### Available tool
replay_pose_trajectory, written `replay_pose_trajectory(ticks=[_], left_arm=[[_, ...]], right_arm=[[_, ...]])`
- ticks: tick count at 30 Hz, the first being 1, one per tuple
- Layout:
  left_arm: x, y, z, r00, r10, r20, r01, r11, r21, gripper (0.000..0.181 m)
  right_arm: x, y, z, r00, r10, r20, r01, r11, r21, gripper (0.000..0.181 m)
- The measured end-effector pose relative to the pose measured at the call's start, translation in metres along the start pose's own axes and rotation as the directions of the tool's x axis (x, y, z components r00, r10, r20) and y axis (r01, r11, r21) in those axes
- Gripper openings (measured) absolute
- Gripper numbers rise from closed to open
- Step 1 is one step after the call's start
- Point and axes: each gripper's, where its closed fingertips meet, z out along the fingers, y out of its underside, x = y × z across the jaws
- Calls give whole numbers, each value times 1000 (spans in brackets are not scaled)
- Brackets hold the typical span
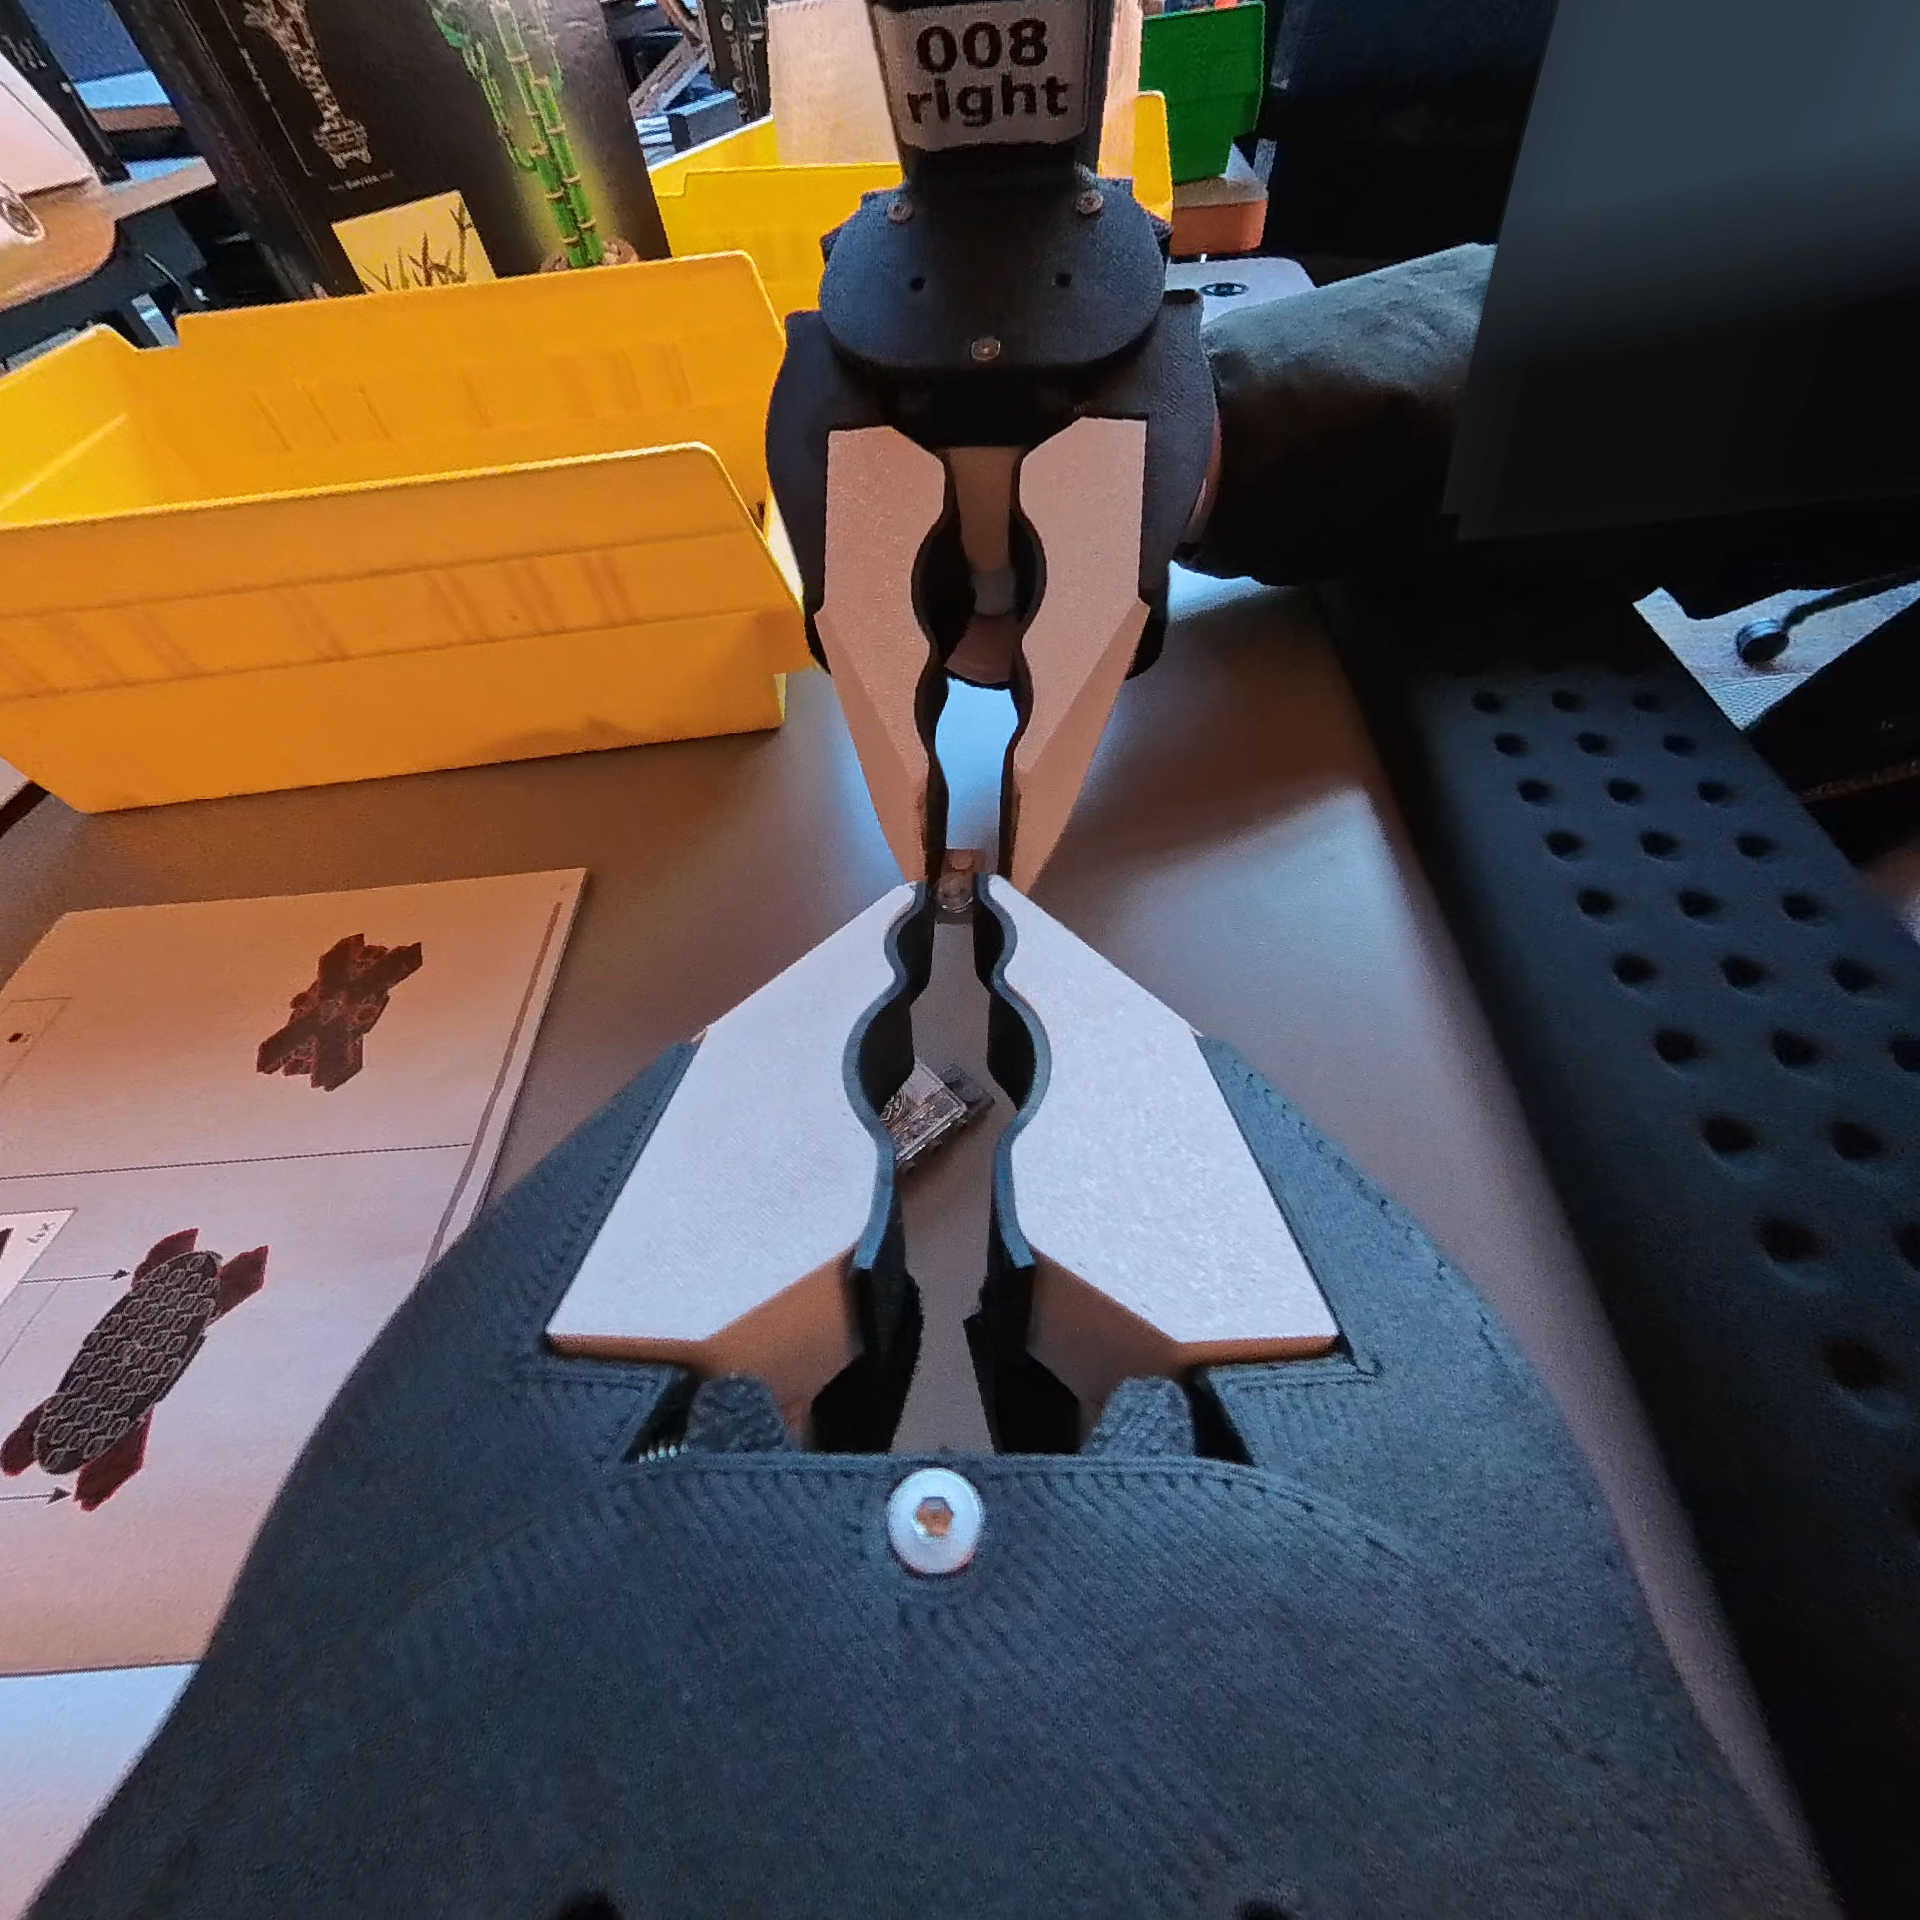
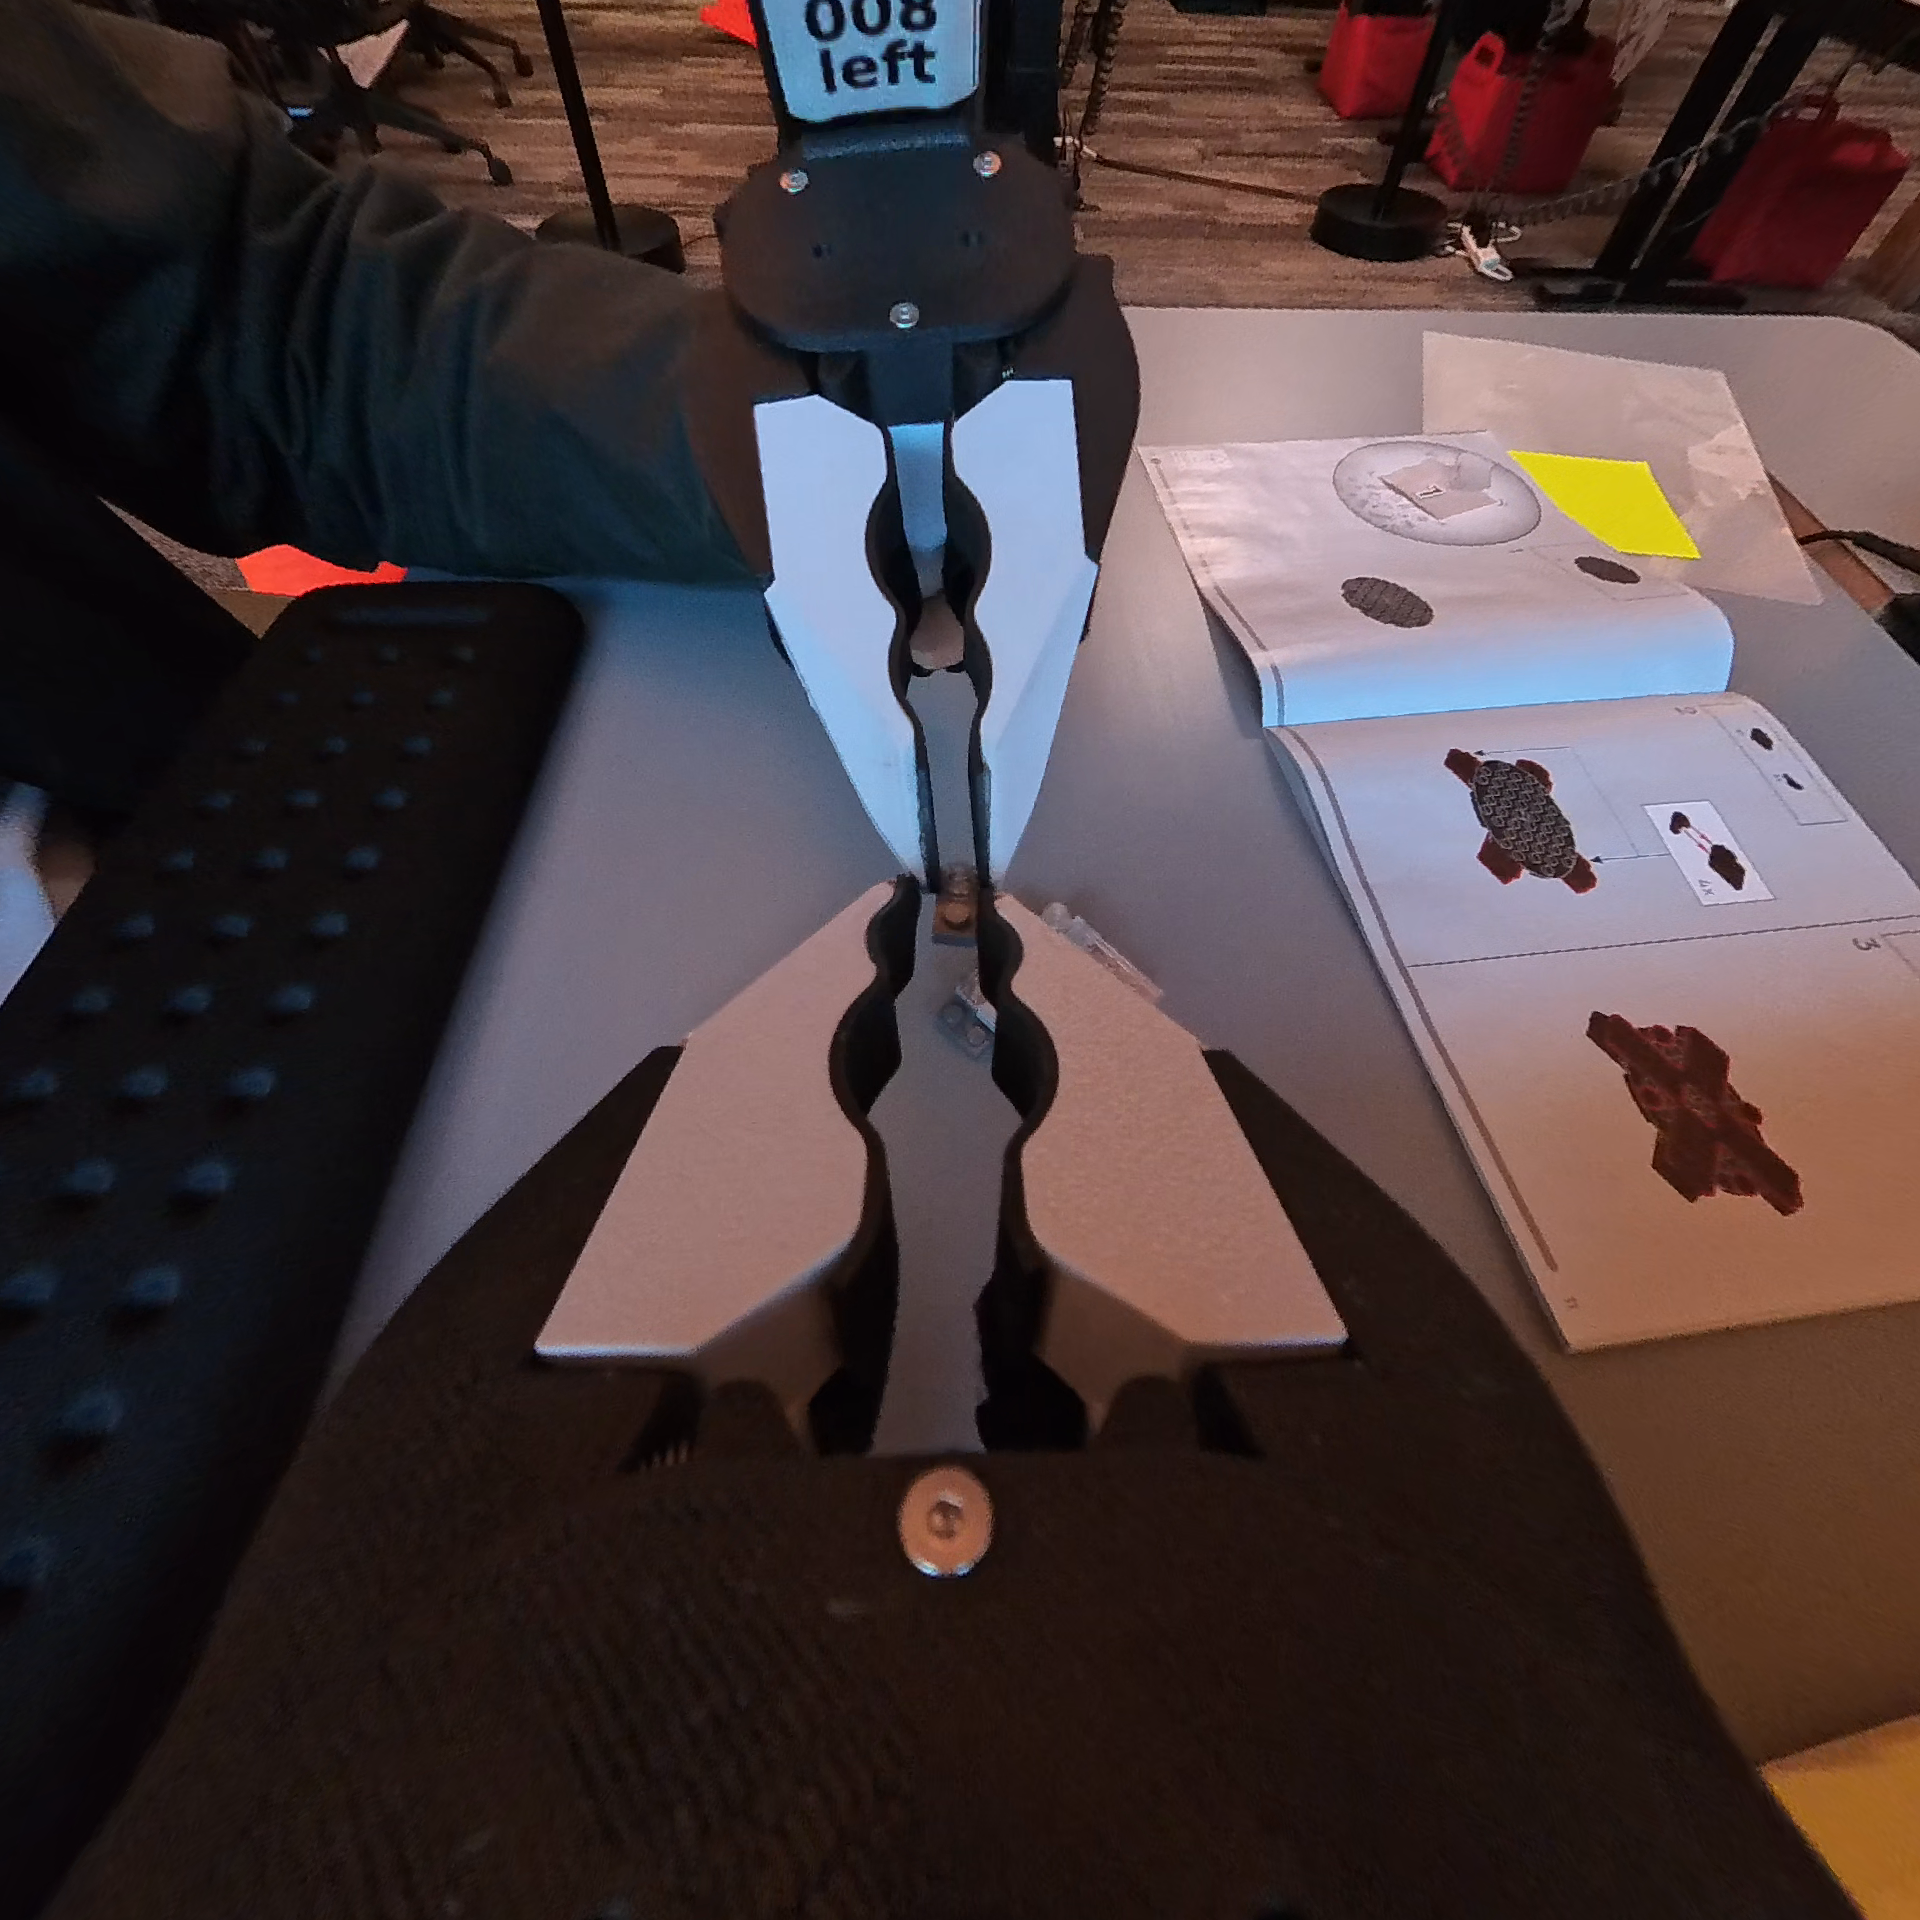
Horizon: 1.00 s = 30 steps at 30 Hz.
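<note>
Two grippers meet tip to tip over the grey table, and we see a small grey brick pinched between them. Our left gripper clamps one end of it, our right gripper the other. Beneath the left gripper lies a loose studded piece. Beside that same gripper we spot an open instruction booklet and yellow bins.

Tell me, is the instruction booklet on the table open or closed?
Open. The instruction booklet lies flat on the table, two pages spread apart.
</note>
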Motion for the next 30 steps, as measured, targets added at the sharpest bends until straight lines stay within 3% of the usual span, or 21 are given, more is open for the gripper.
replay_pose_trajectory(ticks=[12, 17, 23, 30], left_arm=[[0, 6, 1, 999, 32, 20, -32, 999, -28, 6], [1, 15, 5, 1000, -22, -6, 21, 997, -71, 16], [-8, 15, 4, 998, -25, 52, 29, 997, -73, 10], [-7, 21, 8, 980, 159, 117, -141, 979, -148, 10]], right_arm=[[1, 6, 3, 985, -160, -66, 155, 985, -80, 8], [6, 16, 6, 915, -377, -144, 346, 916, -202, 7], [12, 11, 4, 868, -453, -204, 405, 883, -238, 7], [13, 20, 7, 881, -434, -187, 375, 883, -282, 7]])
